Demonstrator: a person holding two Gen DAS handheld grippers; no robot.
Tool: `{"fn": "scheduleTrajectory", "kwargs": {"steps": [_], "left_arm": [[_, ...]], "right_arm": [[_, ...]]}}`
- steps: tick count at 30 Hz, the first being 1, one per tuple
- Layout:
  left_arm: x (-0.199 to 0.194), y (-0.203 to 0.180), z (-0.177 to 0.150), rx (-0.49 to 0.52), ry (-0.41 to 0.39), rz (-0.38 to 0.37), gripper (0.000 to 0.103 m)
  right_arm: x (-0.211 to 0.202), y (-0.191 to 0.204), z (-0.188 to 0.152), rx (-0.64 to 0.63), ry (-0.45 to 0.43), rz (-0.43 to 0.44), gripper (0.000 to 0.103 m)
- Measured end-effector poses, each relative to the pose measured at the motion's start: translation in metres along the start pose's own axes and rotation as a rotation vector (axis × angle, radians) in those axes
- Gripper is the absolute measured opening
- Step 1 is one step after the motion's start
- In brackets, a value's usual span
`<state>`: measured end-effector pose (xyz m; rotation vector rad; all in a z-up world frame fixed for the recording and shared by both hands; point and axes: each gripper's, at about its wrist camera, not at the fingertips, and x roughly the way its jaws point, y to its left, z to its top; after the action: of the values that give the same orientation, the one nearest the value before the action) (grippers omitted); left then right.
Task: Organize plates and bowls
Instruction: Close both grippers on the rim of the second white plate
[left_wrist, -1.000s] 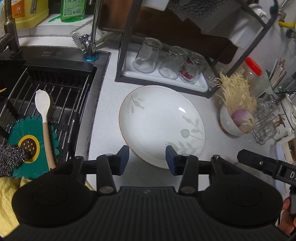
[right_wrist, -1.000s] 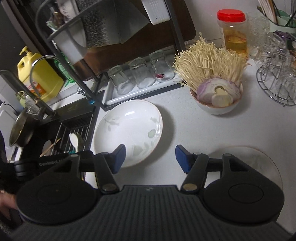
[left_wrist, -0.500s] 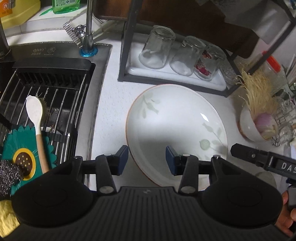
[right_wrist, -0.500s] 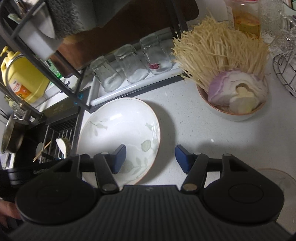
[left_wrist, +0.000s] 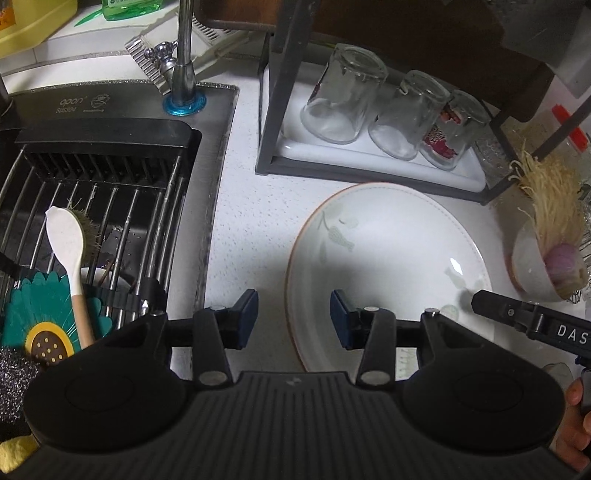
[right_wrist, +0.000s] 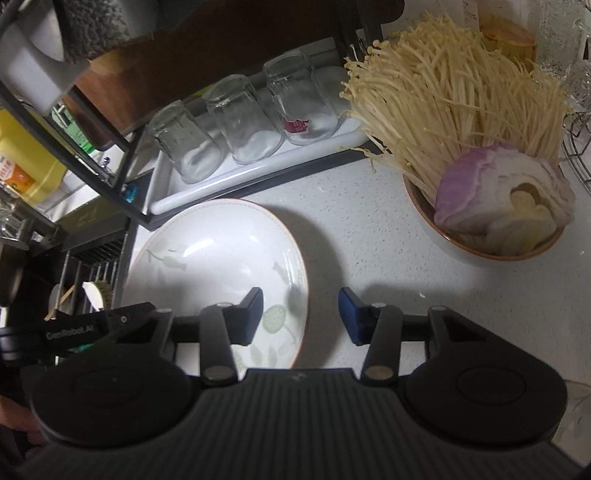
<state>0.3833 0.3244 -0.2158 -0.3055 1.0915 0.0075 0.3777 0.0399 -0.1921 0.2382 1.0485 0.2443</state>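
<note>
A white plate with a pale leaf pattern and a brown rim (left_wrist: 388, 258) (right_wrist: 214, 258) lies flat on the speckled counter. My left gripper (left_wrist: 293, 315) hangs low over the plate's left edge. The rim runs between its blue pads, which stand apart from it, so it is open. My right gripper (right_wrist: 301, 314) straddles the plate's right edge. Its jaws are closing with the rim between them, and the pads do not touch it. A bowl (right_wrist: 458, 247) (left_wrist: 528, 269) of enoki mushrooms and a cut onion stands to the right of the plate.
A black rack holds three upturned glasses (left_wrist: 343, 103) on a white tray (right_wrist: 258, 173) just behind the plate. The sink (left_wrist: 110, 206) on the left holds a wire rack, a white spoon (left_wrist: 66, 240) and a sunflower mat. A wire stand (right_wrist: 580, 147) is at the far right.
Both grippers have come down and closer to the plate, so each now straddles one edge. The right jaws have narrowed. The plate has stayed in place.
</note>
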Motion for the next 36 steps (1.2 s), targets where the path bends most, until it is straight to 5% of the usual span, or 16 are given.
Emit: {"fn": "scheduleTrajectory", "kwargs": {"steps": [13,24,36], "left_arm": [[0.012,-0.003,0.011,0.06,-0.031,-0.043,0.024],[0.002,-0.003,0.004,0.042,-0.016,-0.056,0.023],[-0.049,-0.016,-0.006,0.057,-0.056,-0.077,0.023]], "right_arm": [[0.02,-0.002,0.003,0.038,0.022,0.023,0.015],[0.012,-0.003,0.0,0.009,0.045,0.032,0.014],[-0.042,0.003,-0.008,-0.013,-0.004,0.054,0.014]]}}
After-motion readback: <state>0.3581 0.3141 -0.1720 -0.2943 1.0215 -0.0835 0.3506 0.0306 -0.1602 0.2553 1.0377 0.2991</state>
